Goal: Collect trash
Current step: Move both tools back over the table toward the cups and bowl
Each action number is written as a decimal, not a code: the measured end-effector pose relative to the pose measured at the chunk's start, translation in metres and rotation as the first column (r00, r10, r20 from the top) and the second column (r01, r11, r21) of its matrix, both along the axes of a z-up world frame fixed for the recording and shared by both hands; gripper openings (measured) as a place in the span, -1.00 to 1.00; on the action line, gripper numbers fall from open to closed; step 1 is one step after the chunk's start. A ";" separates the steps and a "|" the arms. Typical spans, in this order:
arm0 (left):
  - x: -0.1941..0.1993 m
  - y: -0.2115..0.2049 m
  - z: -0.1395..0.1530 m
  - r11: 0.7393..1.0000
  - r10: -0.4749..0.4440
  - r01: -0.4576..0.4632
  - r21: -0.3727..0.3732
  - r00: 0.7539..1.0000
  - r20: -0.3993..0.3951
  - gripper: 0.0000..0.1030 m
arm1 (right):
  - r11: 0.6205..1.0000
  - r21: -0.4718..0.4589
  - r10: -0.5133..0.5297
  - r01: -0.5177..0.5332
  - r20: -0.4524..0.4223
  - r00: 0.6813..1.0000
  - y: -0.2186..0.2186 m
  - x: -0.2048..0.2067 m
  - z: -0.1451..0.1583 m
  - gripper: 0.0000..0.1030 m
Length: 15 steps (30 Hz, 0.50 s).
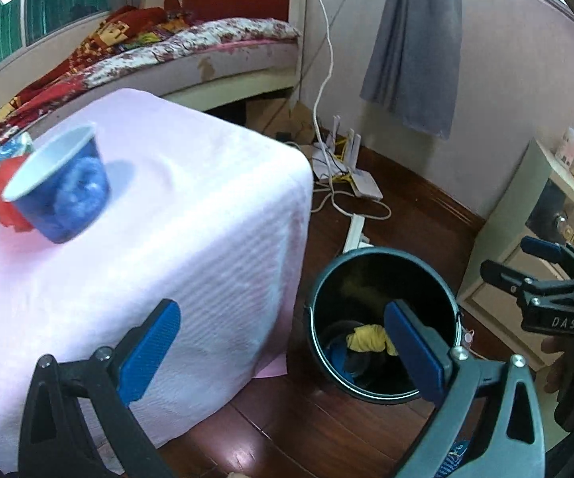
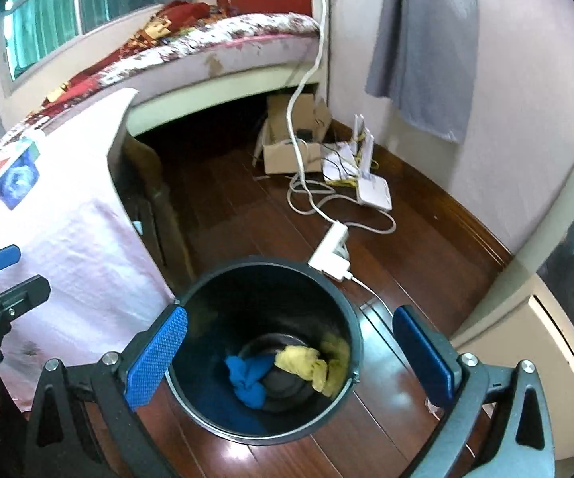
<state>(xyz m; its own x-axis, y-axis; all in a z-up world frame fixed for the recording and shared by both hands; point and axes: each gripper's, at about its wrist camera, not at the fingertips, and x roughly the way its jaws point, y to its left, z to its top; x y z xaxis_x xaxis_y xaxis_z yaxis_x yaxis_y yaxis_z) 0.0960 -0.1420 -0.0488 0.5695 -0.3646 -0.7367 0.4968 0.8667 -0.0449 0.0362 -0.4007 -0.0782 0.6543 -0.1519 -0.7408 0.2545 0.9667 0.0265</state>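
The left gripper [image 1: 283, 342] is showing black plastic arms with triangular cut-outs, silver screws at the joints and blue knurled pads [image 1: 149, 354] on its fingers. The right gripper [image 2: 291, 354] is wearing the same black frame, silver screws and blue textured pads [image 2: 157, 356]. White letters are showing on its black body at three o'clock in the left view

Blurred blue cup [image 1: 59, 189], red scrap [image 1: 8, 195] half hidden behind it.

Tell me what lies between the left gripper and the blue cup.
Only bare pink cloth over the table lies between the left gripper and the blue cup, in the left wrist view.
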 end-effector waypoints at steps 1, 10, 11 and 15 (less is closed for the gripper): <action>0.000 0.005 0.004 1.000 0.008 -0.008 -0.007 1.000 0.007 0.99 | 1.000 -0.003 0.005 -0.005 0.007 1.000 0.003 0.000 0.003 1.00; 0.001 0.053 0.025 0.994 0.105 -0.103 -0.032 0.992 0.069 0.99 | 0.994 -0.006 0.106 -0.105 0.077 0.991 0.053 0.019 0.028 1.00; 0.001 0.061 0.028 0.992 0.121 -0.119 -0.035 0.989 0.079 0.99 | 0.993 -0.007 0.121 -0.121 0.084 0.989 0.061 0.023 0.031 1.00; 0.001 0.088 0.035 0.985 0.171 -0.167 -0.044 0.979 0.112 0.99 | 0.977 -0.002 0.212 -0.214 0.117 0.970 0.095 0.037 0.042 1.00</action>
<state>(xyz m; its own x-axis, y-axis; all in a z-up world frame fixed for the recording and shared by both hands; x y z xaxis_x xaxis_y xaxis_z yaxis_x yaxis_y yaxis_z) 0.0971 -0.0536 -0.0135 0.7050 -0.2795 -0.6518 0.3468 0.9375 -0.0269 0.0731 -0.3055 -0.0359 0.7522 0.0076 -0.6589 0.0374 0.9978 0.0542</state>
